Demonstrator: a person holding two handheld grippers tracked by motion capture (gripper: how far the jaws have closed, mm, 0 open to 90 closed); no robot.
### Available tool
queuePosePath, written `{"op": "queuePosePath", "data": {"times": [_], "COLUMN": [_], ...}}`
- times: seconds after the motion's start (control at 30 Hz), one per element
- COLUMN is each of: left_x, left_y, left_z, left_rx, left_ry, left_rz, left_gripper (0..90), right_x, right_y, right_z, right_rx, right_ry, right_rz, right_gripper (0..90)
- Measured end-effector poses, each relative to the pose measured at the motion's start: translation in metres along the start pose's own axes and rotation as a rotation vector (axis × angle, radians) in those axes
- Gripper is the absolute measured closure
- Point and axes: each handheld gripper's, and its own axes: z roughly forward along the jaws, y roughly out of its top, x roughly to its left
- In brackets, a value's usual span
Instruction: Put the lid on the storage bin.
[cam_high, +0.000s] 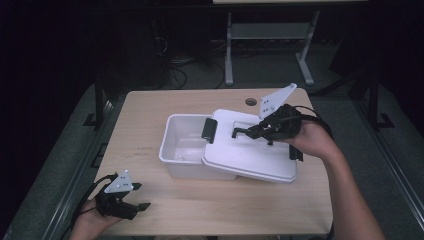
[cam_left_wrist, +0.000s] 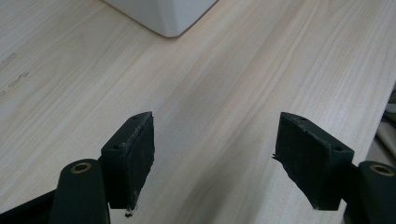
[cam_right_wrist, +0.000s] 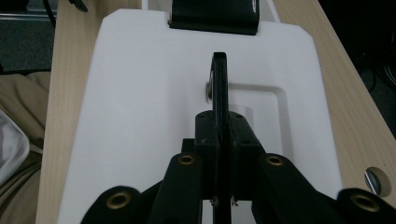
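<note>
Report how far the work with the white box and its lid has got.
Done: the right gripper is shut on the lid's black handle. In hand: the lid lies askew over the white box, leaving its left part uncovered; one black latch shows at the lid's edge. The left gripper hovers open above the table, holding nothing. Left: probably seating the lid square or lifting it away; which cannot be told.
</note>
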Motion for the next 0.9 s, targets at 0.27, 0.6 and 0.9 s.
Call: {"op": "queuePosePath", "data": {"times": [0.27, 0.6, 0.9], "left_x": [0.000, 0.001, 0.002], "left_y": [-0.001, -0.004, -0.004], "left_z": [0.000, -0.001, -0.001], "left_rx": [0.004, 0.003, 0.011], "left_ry": [-0.001, -0.001, 0.000], "left_rz": [-0.004, -0.006, -0.004], "left_gripper": [28.1, 27.9, 27.9], "right_x": [-0.004, -0.008, -0.010], "right_y": [0.015, 0.032, 0.045], "right_z": [0.013, 0.025, 0.038], "right_rx": [-0.010, -0.013, -0.006], "right_ry": [0.025, 0.047, 0.067], "right_rz": [-0.021, -0.050, -0.059], "right_gripper": [83.9, 83.9, 83.9]}}
